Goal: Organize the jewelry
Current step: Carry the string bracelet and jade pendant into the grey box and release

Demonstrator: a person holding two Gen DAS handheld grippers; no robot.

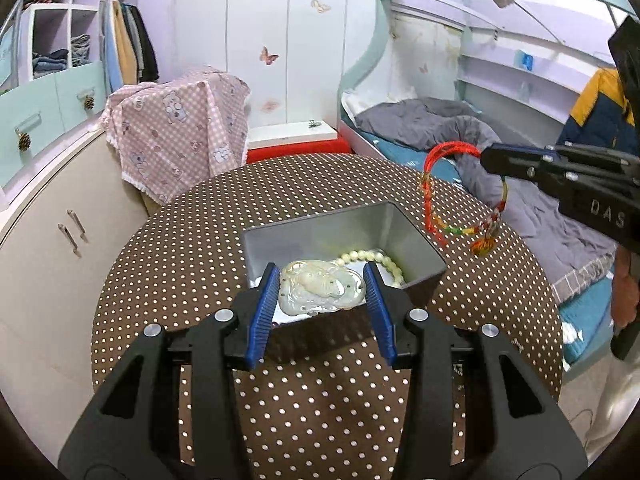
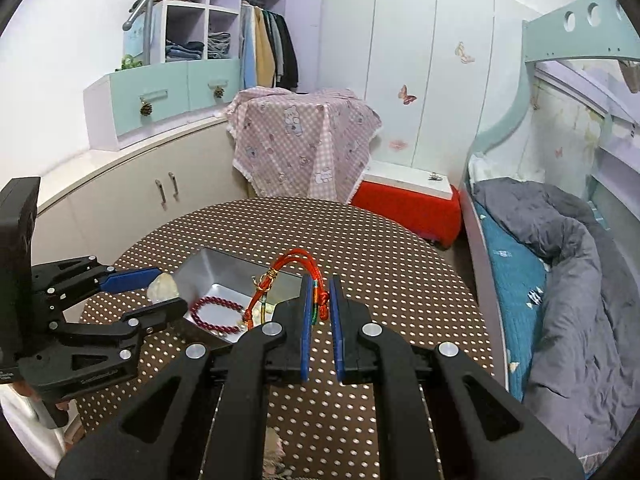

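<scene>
Jewelry is partly sorted: a cream bead bracelet and a dark red bead bracelet already lie in the rectangular metal tray near the middle of the round, brown polka-dot table. Two pieces remain, both in the air. The left gripper clamps a pale carved jade pendant over the tray's near edge; the right gripper is closed on a red woven cord bracelet, dangling beside the tray.

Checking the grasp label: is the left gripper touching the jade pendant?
Touching. The left wrist view shows the left gripper's blue pads pressed against both sides of the jade pendant.
</scene>
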